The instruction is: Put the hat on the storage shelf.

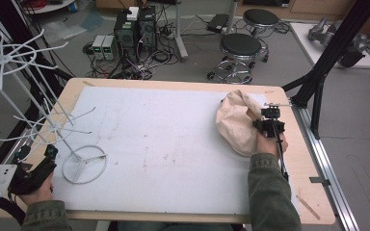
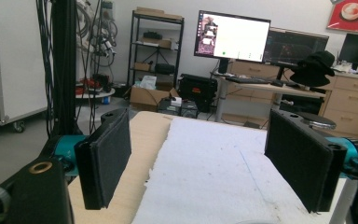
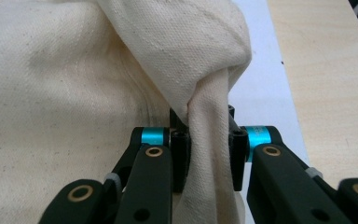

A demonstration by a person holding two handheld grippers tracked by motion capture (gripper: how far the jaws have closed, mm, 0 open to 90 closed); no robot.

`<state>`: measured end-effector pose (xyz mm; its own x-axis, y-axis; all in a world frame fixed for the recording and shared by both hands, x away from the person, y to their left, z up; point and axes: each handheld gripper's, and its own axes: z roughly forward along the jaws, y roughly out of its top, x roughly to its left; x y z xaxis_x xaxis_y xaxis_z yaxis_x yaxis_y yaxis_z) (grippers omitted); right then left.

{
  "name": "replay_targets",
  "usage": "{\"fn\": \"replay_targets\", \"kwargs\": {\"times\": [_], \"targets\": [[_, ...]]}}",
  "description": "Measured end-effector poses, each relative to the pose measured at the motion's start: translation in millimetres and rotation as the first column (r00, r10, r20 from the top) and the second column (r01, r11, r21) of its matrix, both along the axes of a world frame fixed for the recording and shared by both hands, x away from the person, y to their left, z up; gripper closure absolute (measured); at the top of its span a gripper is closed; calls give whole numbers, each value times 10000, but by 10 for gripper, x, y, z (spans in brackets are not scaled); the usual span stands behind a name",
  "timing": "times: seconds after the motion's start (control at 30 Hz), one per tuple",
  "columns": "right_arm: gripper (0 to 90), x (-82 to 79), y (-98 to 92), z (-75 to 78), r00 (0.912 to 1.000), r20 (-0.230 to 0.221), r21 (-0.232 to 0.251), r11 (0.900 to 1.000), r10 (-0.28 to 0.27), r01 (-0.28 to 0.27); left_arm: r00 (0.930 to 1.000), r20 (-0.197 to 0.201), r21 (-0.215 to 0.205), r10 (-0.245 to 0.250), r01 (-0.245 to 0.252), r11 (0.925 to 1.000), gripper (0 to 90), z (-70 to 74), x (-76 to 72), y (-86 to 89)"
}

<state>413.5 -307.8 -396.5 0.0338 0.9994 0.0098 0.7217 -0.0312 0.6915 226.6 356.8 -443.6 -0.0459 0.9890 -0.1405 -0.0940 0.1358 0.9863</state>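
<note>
Pinched between the jaws of the right claw [image 3: 209, 156] is a gathered fold of a cream-coloured woven cloth bag [image 3: 65, 79]; the fabric is squeezed into a narrow twisted band between the two black pads, and the rest of the bag bulges out beyond and to one side of them. From the high view, the right claw [image 1: 270, 126] is seen held in a hand [image 1: 271, 143] whose olive-green sleeve [image 1: 272, 192] reaches up along the near right part of the wooden counter [image 1: 303, 159], with the wrist roughly level and the claw pointed away from the person. The cloth bag [image 1: 237, 122] is crumpled in a rounded heap on the right edge of the white foam mat [image 1: 164, 144] that covers most of the counter, touching the claw.

At the mat's near left corner the left claw [image 1: 46, 161] is held low by the other hand [image 1: 37, 195], angled toward the far side. Its jaws are spread wide apart with nothing between them, as the left gripper view shows [image 2: 209, 163]. Just beside it, on the mat's left edge, stands a white wire rack with a ring base and radiating arms [image 1: 53, 122].
</note>
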Motion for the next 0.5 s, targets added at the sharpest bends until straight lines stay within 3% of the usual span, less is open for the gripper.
{"fn": "replay_targets", "kwargs": {"times": [0.13,0.27,0.37,0.5], "targets": [[778,-90,50,125,9956,910,38,9997,221,-225,10000,-19,-15,-17,17,10000,228,-2,4,1],[777,-157,104,202,9895,1395,-37,9992,388,-386,10000,1,-5,-38,38,10000,228,-1,4,-5],[777,-230,142,286,9781,2015,123,9984,517,-553,10000,-26,24,-31,31,10000,228,0,2,-5],[776,-343,195,400,9564,2852,348,9965,627,-757,10000,-4,-12,-29,29,10000,228,-1,4,-6]]}}
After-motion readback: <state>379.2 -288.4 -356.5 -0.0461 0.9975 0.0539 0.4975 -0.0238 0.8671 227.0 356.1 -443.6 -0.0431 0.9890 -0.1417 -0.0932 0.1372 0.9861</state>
